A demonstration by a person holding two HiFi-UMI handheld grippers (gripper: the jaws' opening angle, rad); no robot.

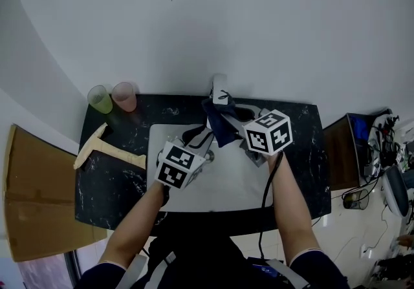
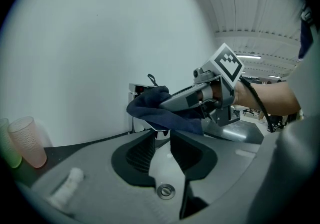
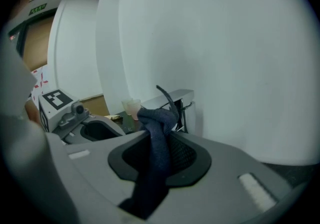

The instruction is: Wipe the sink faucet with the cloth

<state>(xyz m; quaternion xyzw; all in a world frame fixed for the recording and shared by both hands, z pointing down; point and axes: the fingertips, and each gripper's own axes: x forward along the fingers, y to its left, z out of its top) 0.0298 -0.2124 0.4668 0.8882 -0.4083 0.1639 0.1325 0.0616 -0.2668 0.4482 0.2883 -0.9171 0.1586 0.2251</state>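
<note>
right gripper (image 3: 159,154): clamped on dark blue cloth (image 3: 152,118) | cloth: bunched over faucet (image 3: 175,96) just ahead | left gripper (image 2: 161,143): jaws apart, empty, faucet spout just beyond tips

I'm in some lab or workshop, I'd say: mock-up sink counter (image 1: 107,187) against a bare white wall (image 1: 194,22), cables (image 1: 381,129) and cardboard (image 1: 35,203) around.

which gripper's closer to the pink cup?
Left. The left gripper sits over the sink, on the pink cup's side of the faucet. The right gripper, clamping the cloth at the faucet, is on the far side.
</note>
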